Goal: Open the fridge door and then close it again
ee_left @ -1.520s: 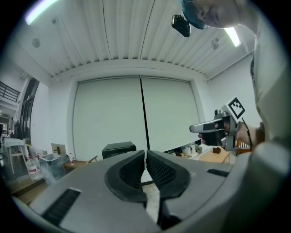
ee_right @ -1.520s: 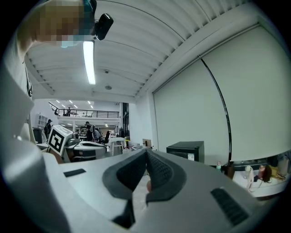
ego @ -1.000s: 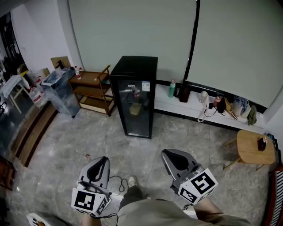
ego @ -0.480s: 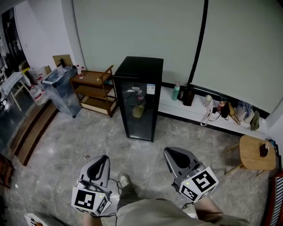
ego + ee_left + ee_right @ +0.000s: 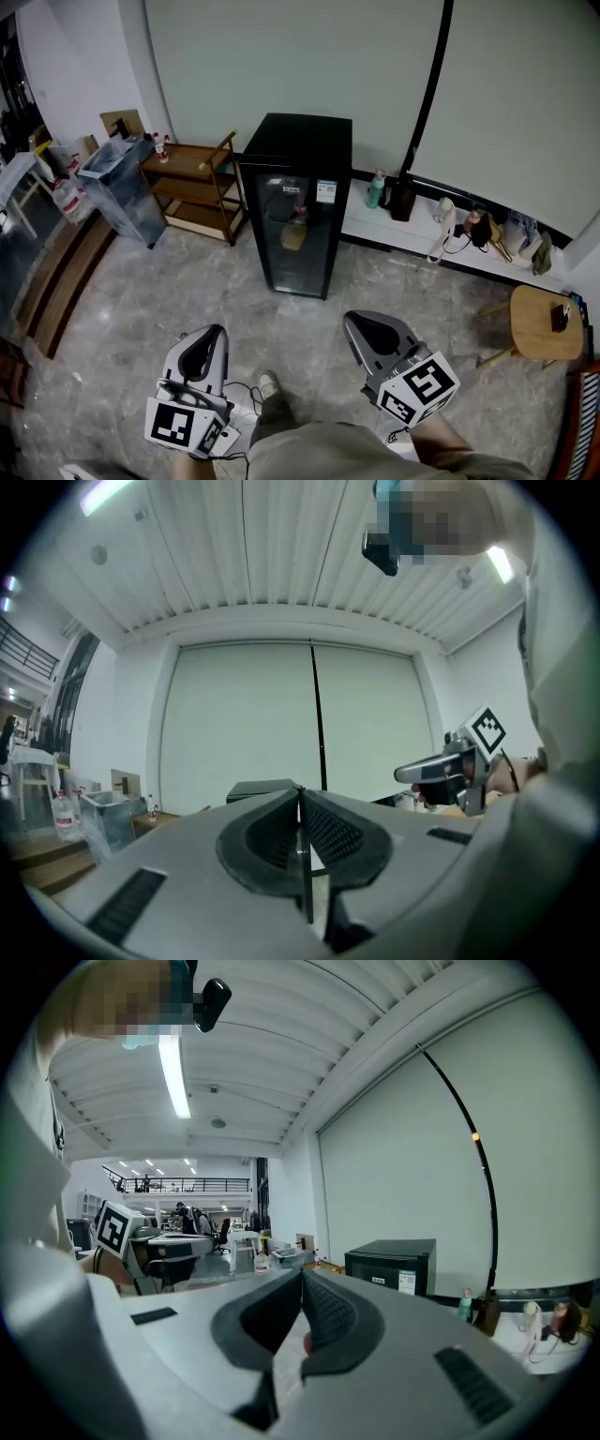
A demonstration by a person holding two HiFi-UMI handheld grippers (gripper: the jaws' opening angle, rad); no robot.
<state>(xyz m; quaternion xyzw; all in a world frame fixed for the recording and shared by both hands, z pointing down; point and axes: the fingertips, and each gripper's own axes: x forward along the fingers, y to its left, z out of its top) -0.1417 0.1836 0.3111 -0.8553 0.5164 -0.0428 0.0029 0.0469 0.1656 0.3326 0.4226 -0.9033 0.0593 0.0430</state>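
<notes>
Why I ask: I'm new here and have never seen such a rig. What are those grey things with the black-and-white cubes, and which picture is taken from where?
There is no robot here: a person carries a hand-held gripper in each hand. The left gripper and the right gripper are the grey wedges, and the patterned cubes are part of them. The head view comes from a camera on the person's head, looking down at the grey floor. The other two pictures come from a camera riding on each gripper, looking along its own jaws. Both pairs of jaws are together and hold nothing. Ahead stands a black fridge with its glass door shut, well apart from both grippers. Left of it is a wooden cart. Right of it is a low white ledge with a green bottle.
</notes>
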